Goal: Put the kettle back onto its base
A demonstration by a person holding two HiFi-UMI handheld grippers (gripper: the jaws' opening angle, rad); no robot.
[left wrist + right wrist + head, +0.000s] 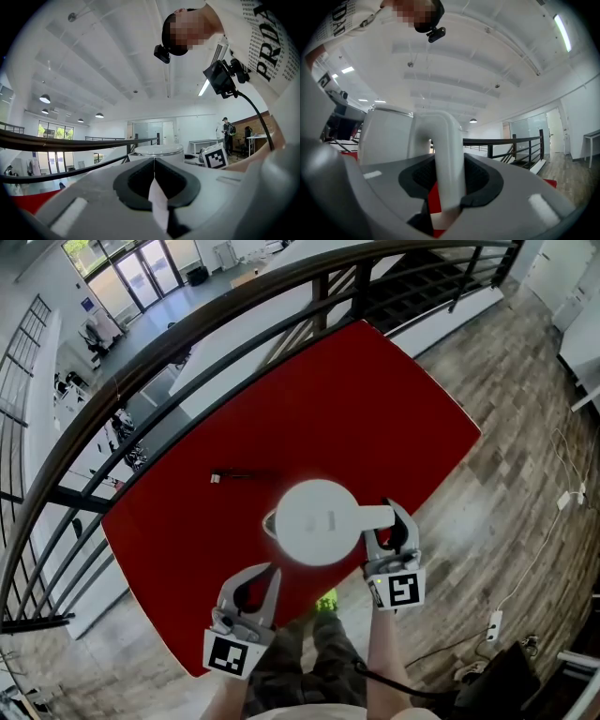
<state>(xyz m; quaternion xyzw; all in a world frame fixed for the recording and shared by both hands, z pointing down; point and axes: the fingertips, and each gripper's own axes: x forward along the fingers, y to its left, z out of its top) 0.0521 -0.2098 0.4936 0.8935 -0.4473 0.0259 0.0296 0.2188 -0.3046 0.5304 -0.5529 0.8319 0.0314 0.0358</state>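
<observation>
White kettle (pixel 317 521) in right hand-held gripper (pixel 389 527)

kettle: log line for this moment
right gripper: shut on kettle handle | left gripper: shut, empty | kettle: upright over red table

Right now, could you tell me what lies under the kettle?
Around the kettle the red table shows. Its body covers whatever lies directly beneath, so a base cannot be confirmed. The right tool holds its handle.
</observation>
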